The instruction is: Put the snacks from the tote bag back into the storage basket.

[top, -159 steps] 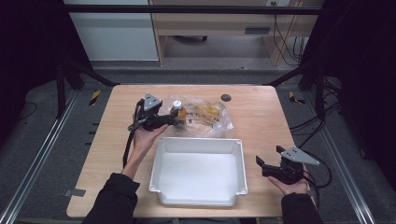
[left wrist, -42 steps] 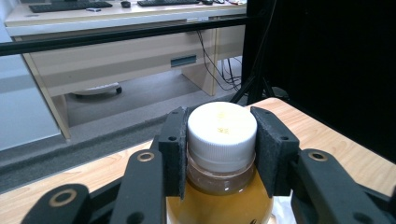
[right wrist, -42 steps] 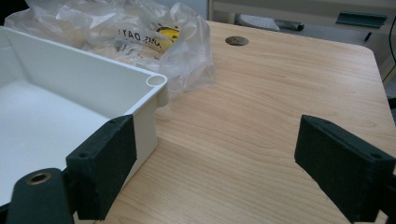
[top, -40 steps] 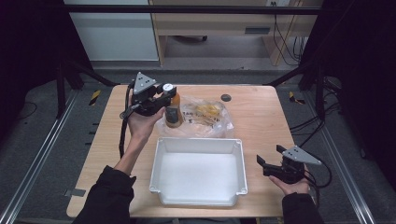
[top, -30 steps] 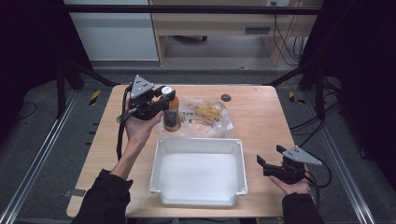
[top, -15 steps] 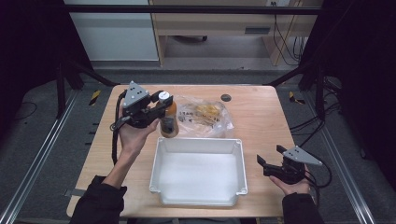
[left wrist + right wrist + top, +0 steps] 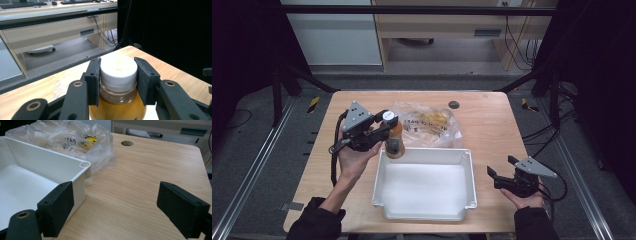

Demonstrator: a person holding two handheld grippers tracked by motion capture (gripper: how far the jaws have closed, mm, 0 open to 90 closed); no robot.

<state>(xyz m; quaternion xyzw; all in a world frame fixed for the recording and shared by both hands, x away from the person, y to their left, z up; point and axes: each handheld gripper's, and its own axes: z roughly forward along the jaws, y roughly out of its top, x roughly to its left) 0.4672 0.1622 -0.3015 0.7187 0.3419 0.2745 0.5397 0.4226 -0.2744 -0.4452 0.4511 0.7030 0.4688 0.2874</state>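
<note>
Left gripper [image 7: 384,131]: your jaws are clamped on the white screw cap of a small bottle [image 7: 393,140] of amber liquid. In the left gripper view the two black pads [image 7: 93,80] press flat on opposite sides of the cap, so the bottle hangs upright by its top.

Why the cap: it is the narrowest rigid part. A grip there leaves the rounded body free below, which should let you lower it without the jaws fouling a wall.

Bottle position: in the high view it is at the far left corner of the white plastic bin [image 7: 469,172], above the rim. Whether its base is over the bin or just outside the corner is hard to judge from this angle.

Right gripper [image 7: 498,176]: your jaws stand wide apart with nothing between them. It rests low at the bin's right side, and in its own view one pad sits just beside the bin's outer wall. From there, I judge, you could steady the bin if it slides.

Plastic bag [image 7: 427,122]: clear and crumpled with yellow printing, it lies just behind the bin and touches its far rim.

Bin: nothing lies inside it, so the bottle looks to be the first thing headed in.

Surface: a light wood-grain table [image 7: 492,125], with a small dark round inlay [image 7: 454,104] near the far edge.

Room: dark curtains at both sides, grey floor, and a pale wooden desk [image 7: 452,25] beyond with cables hanging.
</note>
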